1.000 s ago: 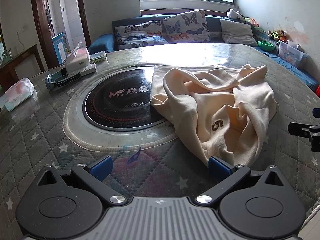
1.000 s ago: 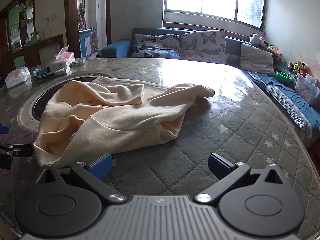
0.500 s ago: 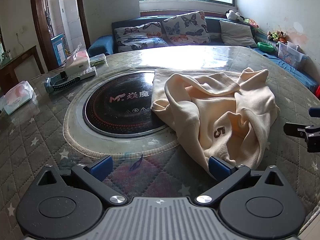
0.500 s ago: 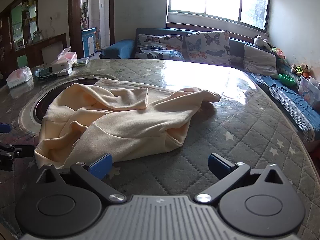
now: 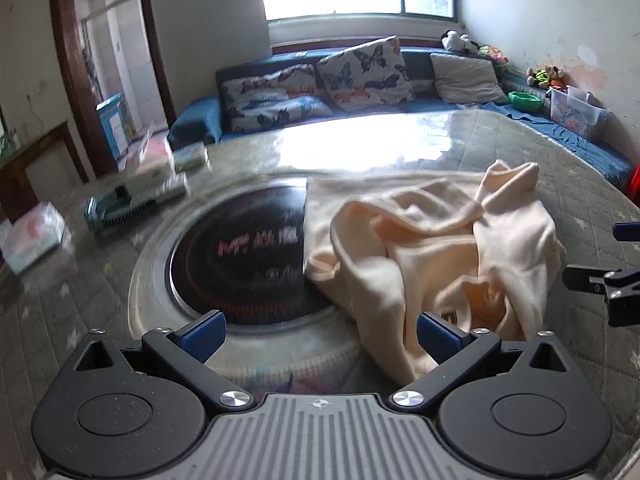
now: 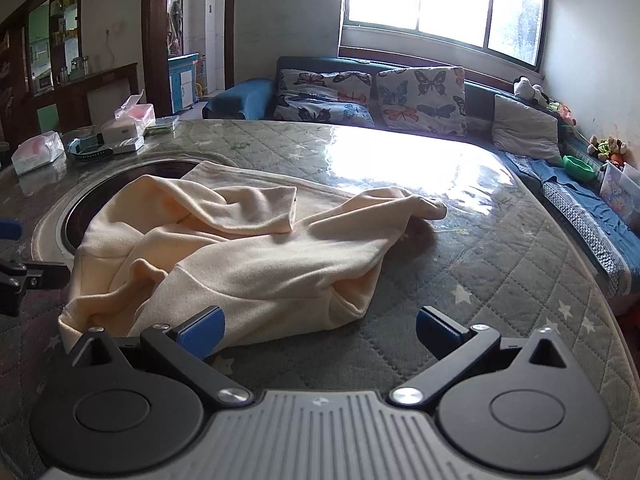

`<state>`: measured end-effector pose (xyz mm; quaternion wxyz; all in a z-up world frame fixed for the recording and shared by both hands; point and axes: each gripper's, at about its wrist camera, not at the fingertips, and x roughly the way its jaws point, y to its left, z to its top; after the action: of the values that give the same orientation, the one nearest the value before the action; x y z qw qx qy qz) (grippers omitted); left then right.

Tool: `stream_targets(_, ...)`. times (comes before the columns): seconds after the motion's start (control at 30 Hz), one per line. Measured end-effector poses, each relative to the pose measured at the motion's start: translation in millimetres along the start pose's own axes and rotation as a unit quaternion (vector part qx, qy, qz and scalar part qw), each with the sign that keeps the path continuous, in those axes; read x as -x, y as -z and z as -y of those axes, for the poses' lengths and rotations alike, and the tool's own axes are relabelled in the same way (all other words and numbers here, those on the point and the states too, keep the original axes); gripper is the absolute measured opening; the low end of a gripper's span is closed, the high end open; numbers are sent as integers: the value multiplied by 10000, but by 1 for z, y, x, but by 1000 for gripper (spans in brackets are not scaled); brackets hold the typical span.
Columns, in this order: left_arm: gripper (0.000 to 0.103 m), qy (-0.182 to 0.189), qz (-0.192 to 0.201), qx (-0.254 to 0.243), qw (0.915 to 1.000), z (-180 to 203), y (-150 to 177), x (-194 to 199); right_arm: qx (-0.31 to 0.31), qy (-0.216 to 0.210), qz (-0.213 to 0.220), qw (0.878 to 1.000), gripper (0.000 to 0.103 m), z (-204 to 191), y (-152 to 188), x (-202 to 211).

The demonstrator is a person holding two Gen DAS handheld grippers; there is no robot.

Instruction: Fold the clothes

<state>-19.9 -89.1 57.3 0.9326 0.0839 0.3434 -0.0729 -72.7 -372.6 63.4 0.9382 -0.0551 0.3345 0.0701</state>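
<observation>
Right now the top [image 6: 248, 256] lies crumpled on the table [image 6: 500, 280], part over the hob [image 5: 240, 260]. Both my grippers, left [image 5: 320, 334] and right [image 6: 320, 330], gape empty at its near edge. Pinching bunched layers could drag the whole heap.

A round black hob [image 5: 236, 264] is set into the quilted desk [image 6: 500, 280]. At ten o'clock on the desk, a tissue pack [image 6: 38, 152], a white box [image 6: 122, 134] and a teal brush [image 6: 86, 150] are seen. At twelve o'clock a blue sofa [image 6: 240, 98] with butterfly cushions [image 6: 422, 100] is placed under the window [image 6: 440, 0]. At two o'clock a green bowl [image 6: 578, 166] and soft toys [image 6: 608, 148] are seen.
</observation>
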Motion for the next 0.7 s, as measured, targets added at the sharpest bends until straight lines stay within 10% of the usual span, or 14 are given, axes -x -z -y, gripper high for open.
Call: stream_targets(0.7,87,273,252,-965,9946,27,-60,-73,-335,140,-26,9993,90,33,-55,-56)
